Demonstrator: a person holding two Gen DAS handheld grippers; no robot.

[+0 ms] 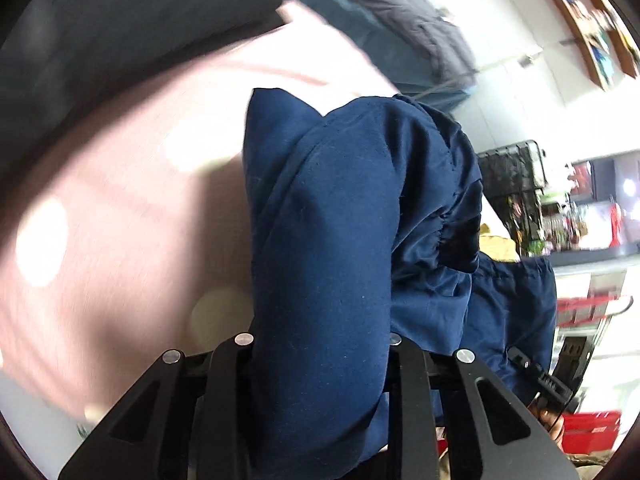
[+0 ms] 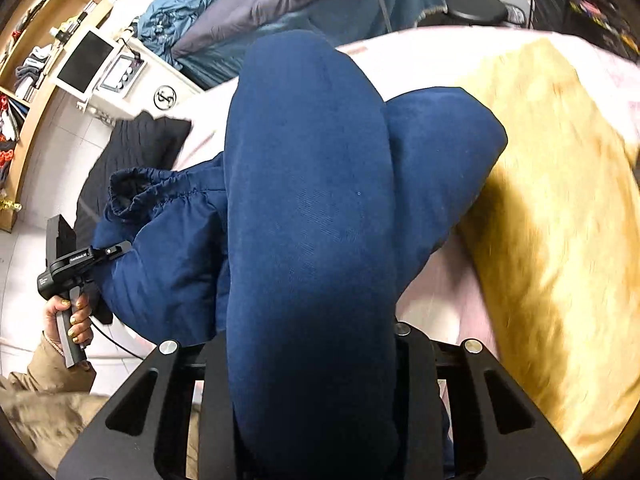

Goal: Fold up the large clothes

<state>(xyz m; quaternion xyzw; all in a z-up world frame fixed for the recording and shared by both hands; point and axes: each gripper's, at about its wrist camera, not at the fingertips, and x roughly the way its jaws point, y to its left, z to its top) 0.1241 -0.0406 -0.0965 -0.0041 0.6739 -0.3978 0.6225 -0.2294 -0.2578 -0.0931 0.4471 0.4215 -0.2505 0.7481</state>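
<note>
1. Navy garment [image 2: 308,208] hangs bunched above the pink bed sheet [image 1: 120,200], its elastic hem [image 2: 160,192] drooping left.
2. Two grippers, left gripper [image 1: 320,360] and right gripper [image 2: 312,344], each pinch its cloth.
3. One yellow blanket [image 2: 560,240] lies right.

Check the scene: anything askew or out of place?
Nothing damaged or spilled. The navy garment is bunched, clamped by both the right gripper and left gripper, with its elastic waistband crumpled, not flat.

Navy blue garment [image 2: 308,208] — plain; pink bedsheet [image 1: 120,200]; mustard-yellow cloth [image 2: 560,240]; black claws.
</note>
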